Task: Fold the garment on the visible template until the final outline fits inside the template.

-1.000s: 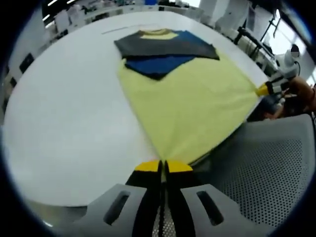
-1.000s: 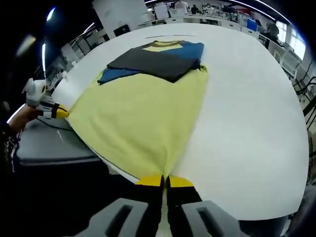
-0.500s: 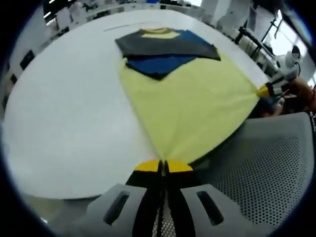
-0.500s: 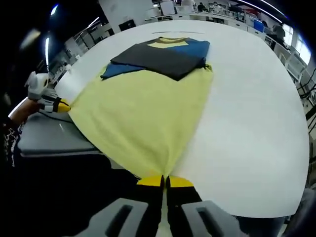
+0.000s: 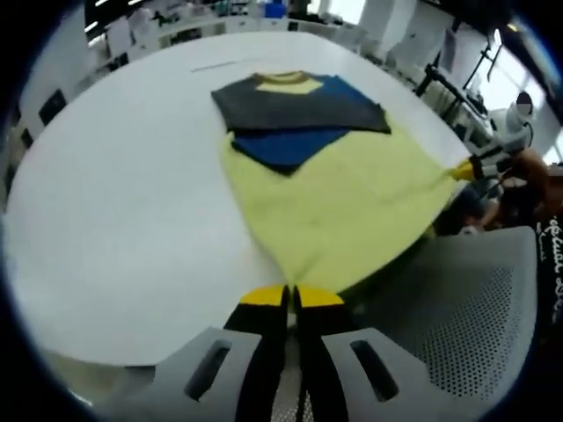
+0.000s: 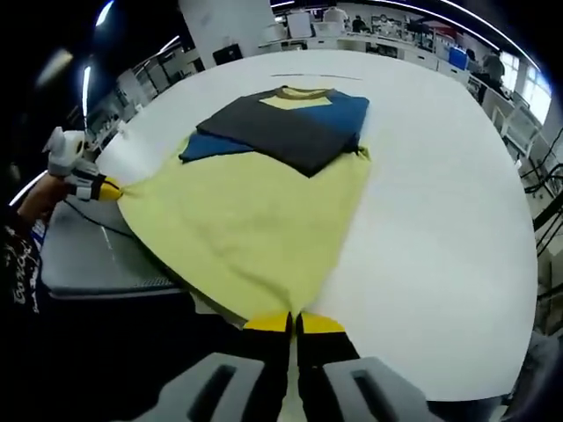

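Gripping the yellow hem, both tools are clenched on the garment, one at each bottom corner. The left tool has its jaws closed on the corner nearest its own camera, and in the left gripper view the right tool pinches the far corner beyond the desk's edge. The right tool, seen in its own view, is likewise shut on cloth, with the left tool drawn out to the other corner.

Relative to the desk, the garment lies across the middle, its collar end away from the person; the sleeves, one dark grey and one blue, are already folded in over the chest. The yellow lower body stretches toward the near edge and hangs slightly over it, above a grey mesh chair.

The cloth looks light, soft and limp: it sags between the two grips and will crease wherever tension drops. Holding the hem corners seems right for the next fold; carrying both forward evenly toward the collar should keep the edge straight. I cannot make out a template outline.
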